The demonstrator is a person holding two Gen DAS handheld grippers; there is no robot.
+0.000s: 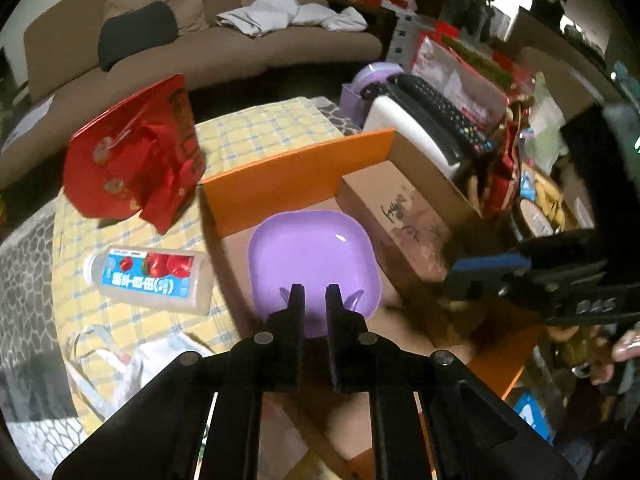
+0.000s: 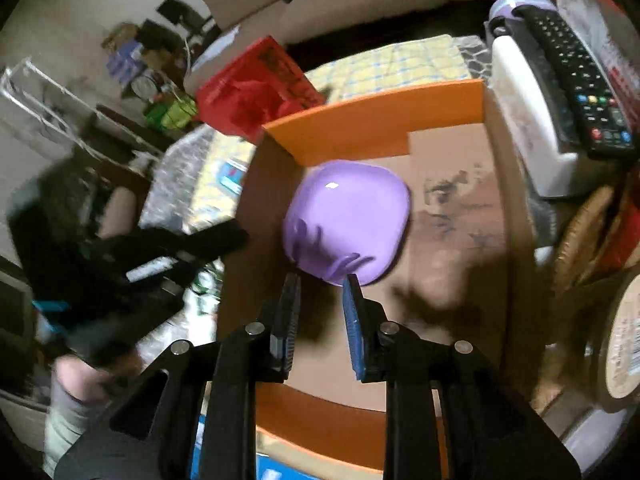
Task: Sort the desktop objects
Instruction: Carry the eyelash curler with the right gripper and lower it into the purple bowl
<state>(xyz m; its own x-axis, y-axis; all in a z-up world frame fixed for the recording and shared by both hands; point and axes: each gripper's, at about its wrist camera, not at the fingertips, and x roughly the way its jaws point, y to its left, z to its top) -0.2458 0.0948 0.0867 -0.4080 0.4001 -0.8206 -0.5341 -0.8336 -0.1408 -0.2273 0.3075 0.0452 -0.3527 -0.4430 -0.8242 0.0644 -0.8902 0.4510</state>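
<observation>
A purple plate (image 1: 314, 264) is seen lying flat inside an orange-walled cardboard box (image 1: 296, 178), beside a brown carton (image 1: 400, 216). The left gripper (image 1: 315, 294) is held above the plate's near rim, jaws closed to a narrow gap, nothing gripped. The right gripper (image 2: 320, 286) is parted slightly, empty, above the same rim. A juice bottle (image 1: 150, 280) lies on the checked cloth (image 1: 256, 132).

plate (image 1: 312, 256) in box (image 1: 296, 176) | bottle (image 1: 150, 278) on table left of box | remote (image 1: 444, 114) behind box
</observation>
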